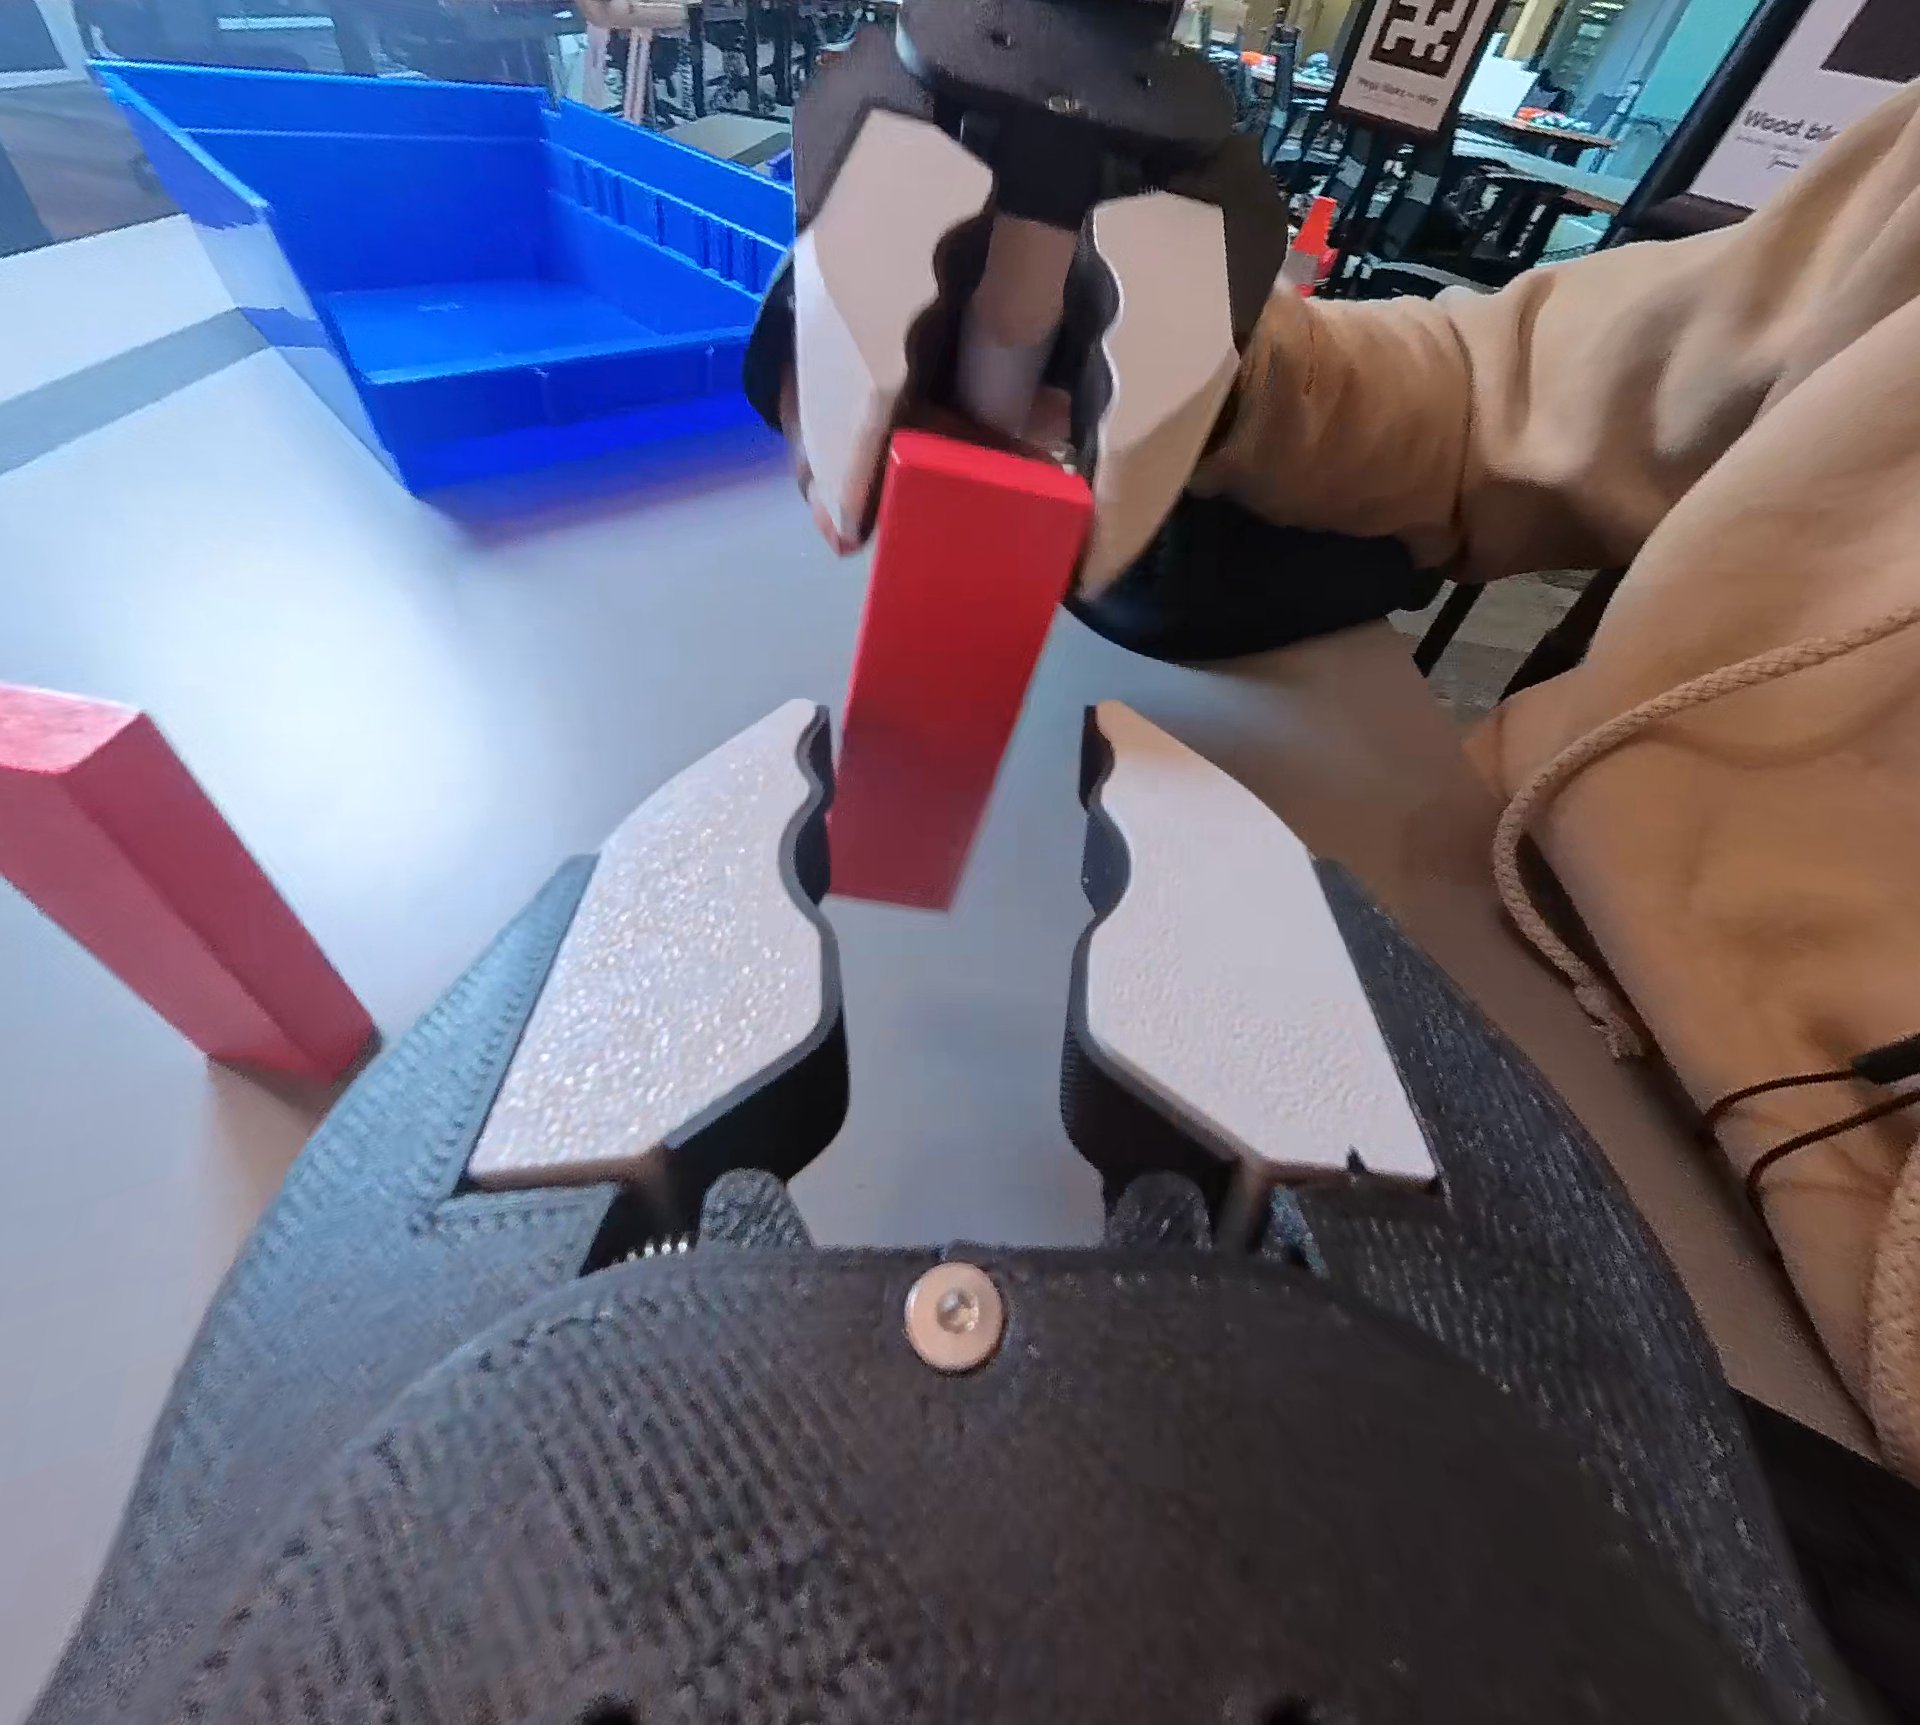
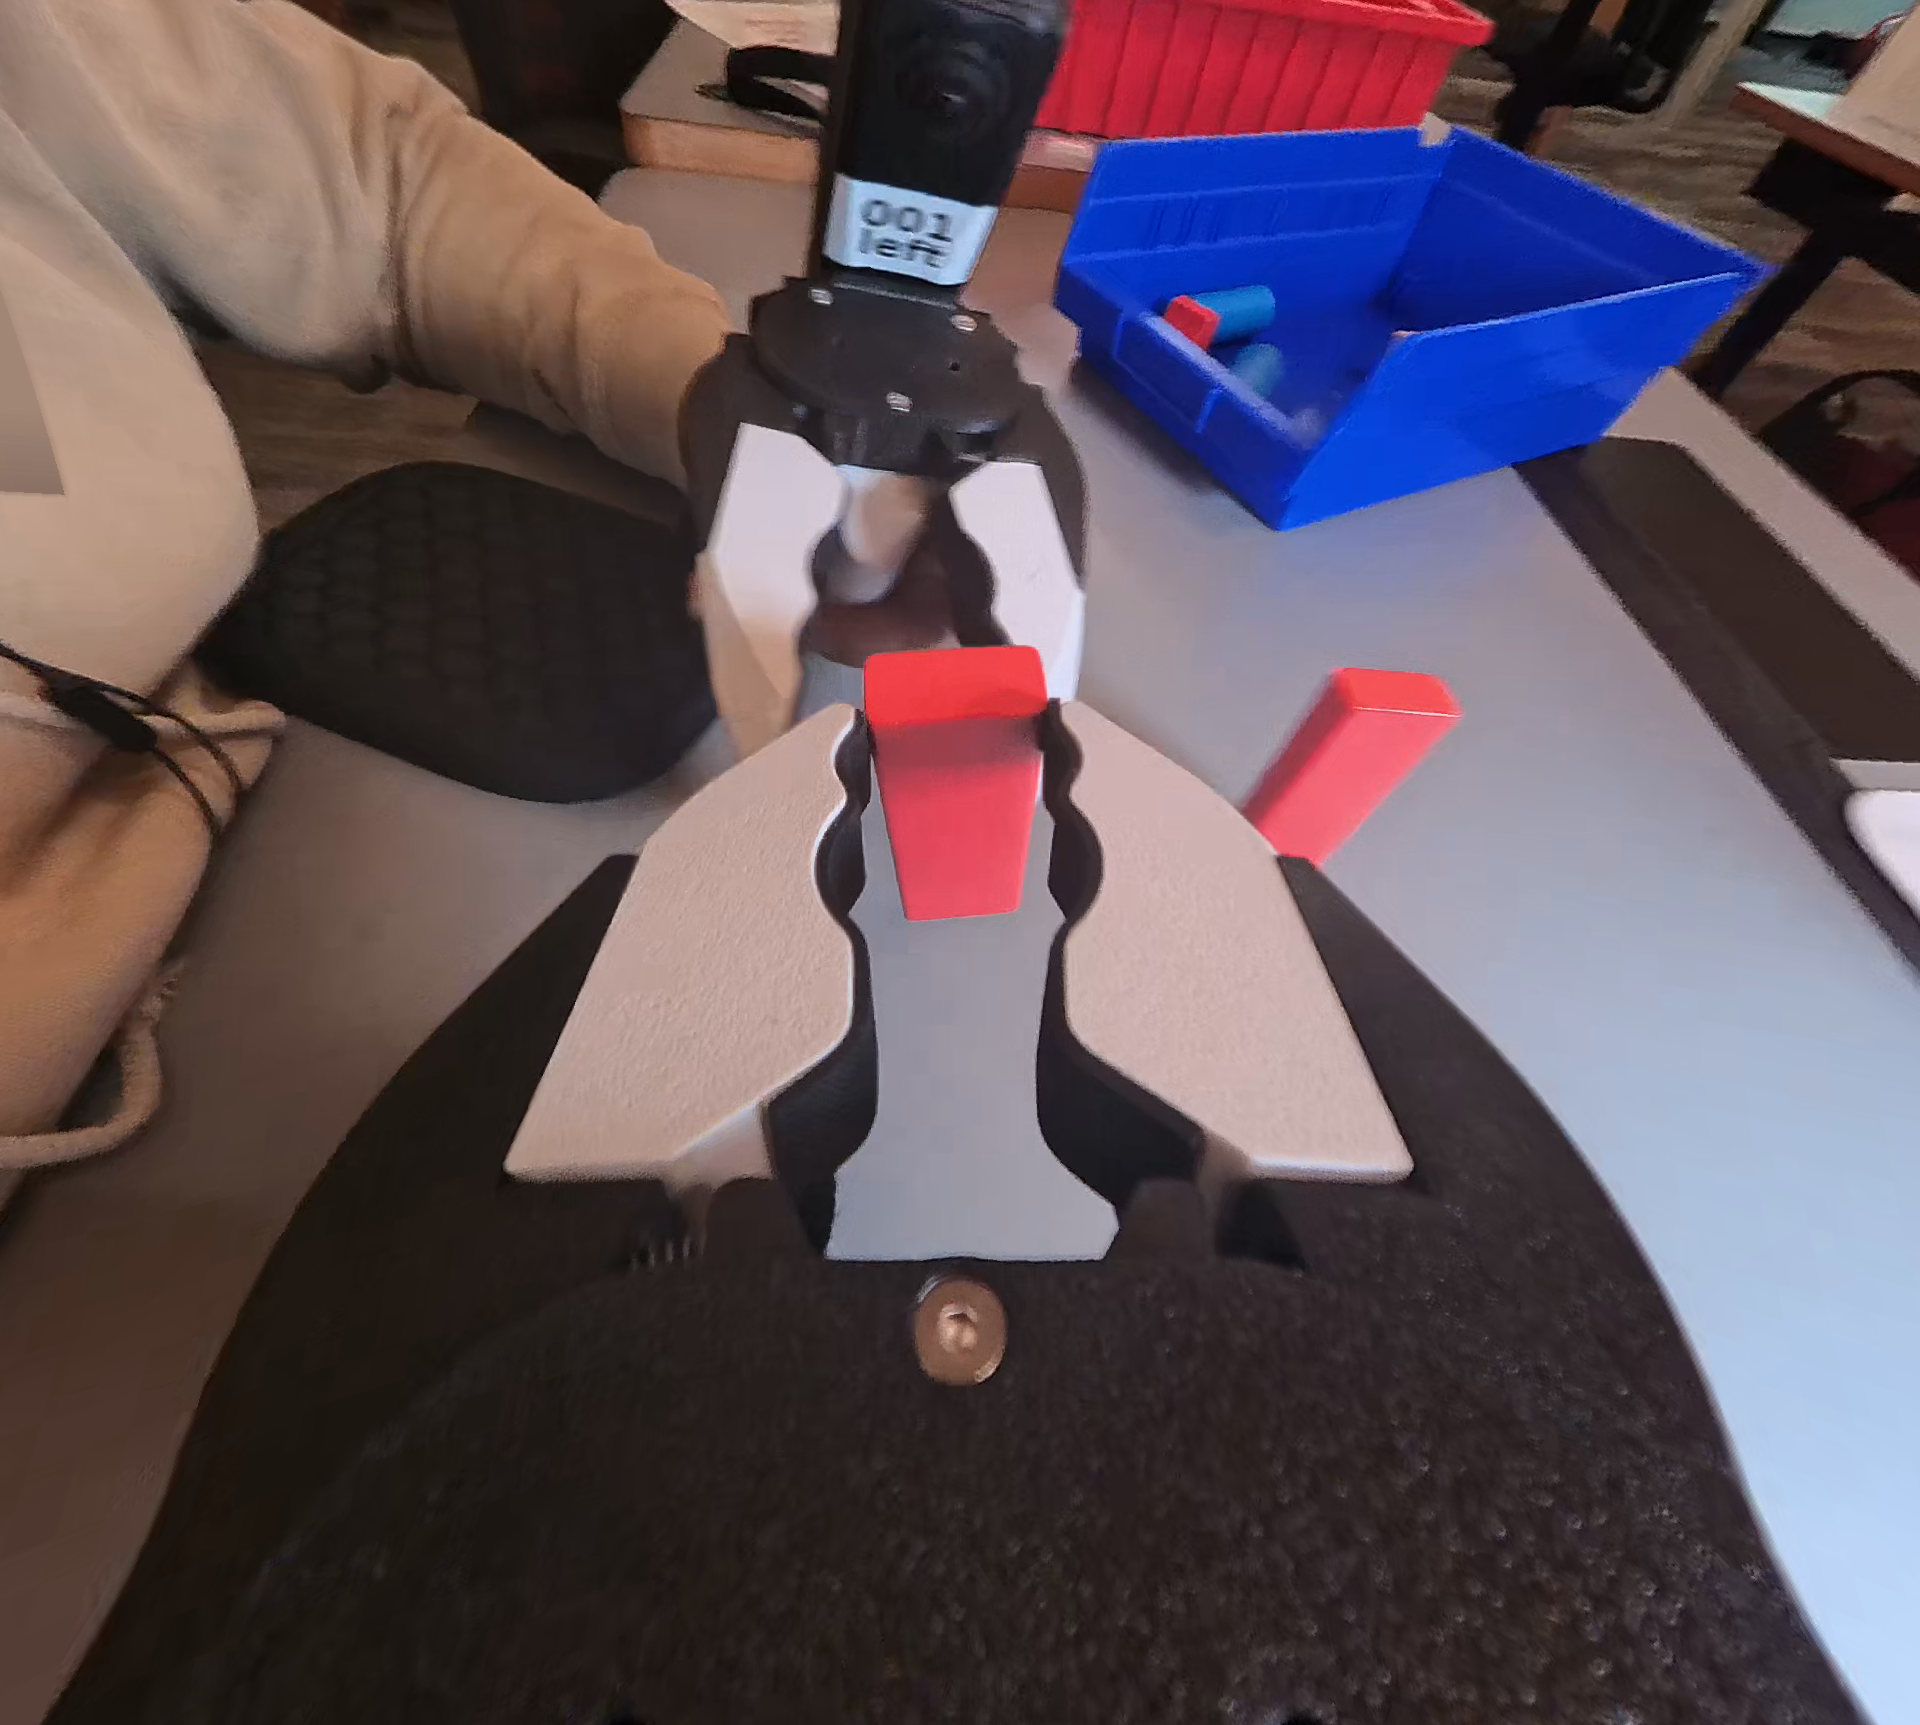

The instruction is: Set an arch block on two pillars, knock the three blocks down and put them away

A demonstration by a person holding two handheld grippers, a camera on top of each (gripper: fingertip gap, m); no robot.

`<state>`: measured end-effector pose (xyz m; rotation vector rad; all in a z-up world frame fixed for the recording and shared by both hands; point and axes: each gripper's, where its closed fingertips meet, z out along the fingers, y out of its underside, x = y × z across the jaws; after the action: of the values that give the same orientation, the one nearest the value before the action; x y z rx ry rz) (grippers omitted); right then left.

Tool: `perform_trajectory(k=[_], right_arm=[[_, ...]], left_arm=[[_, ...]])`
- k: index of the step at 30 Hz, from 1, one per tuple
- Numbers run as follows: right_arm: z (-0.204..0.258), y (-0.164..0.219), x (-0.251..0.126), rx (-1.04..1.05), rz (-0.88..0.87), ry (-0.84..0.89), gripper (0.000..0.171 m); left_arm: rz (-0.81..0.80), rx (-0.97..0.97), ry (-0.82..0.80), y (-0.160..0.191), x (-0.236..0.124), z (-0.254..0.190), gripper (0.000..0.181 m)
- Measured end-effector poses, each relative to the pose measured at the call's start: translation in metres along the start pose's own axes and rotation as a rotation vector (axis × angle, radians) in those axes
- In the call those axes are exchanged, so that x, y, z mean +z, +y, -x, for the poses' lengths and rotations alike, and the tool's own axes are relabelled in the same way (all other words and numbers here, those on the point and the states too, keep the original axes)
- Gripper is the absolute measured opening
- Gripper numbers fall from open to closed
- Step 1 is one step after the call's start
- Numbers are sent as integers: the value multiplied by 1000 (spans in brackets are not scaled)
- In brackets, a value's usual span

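A red pillar block [image 2: 956, 802] stands upright between the fingertips of my right gripper [image 2: 951, 719], which is shut on its upper part. Its lower end is at or just above the grey table [image 2: 1558, 1000]. In the left wrist view the same block [image 1: 956, 667] stands between the tips of my left gripper [image 1: 956, 719], which is open with a gap on the block's right side. The right gripper [image 1: 966, 543] holds its top from the far side. A second red pillar block [image 1: 135, 875] stands on the table to the left; it also shows in the right wrist view [image 2: 1340, 761]. No arch block shows.
A blue bin [image 2: 1507, 387] at the far right holds blue cylinders [image 2: 1236, 309] and a small red block [image 2: 1190, 319]. A blue bin [image 1: 468, 273] stands at the far left in the left wrist view. A red bin [image 2: 1247, 34] is behind. A person's beige sleeve [image 1: 1558, 449] is close. My two grippers' fingertips are within a few centimetres of each other.
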<state>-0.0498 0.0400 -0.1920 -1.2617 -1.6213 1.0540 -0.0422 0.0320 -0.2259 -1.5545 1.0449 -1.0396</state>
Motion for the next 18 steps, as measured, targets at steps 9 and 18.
perform_trajectory(k=[9,18], right_arm=[[-115,40,-18,136,75,106,32],[-110,56,-6,111,105,92,32]], left_arm=[[6,3,-191,10,-24,48,46],[-7,4,-214,12,-28,57,40]])
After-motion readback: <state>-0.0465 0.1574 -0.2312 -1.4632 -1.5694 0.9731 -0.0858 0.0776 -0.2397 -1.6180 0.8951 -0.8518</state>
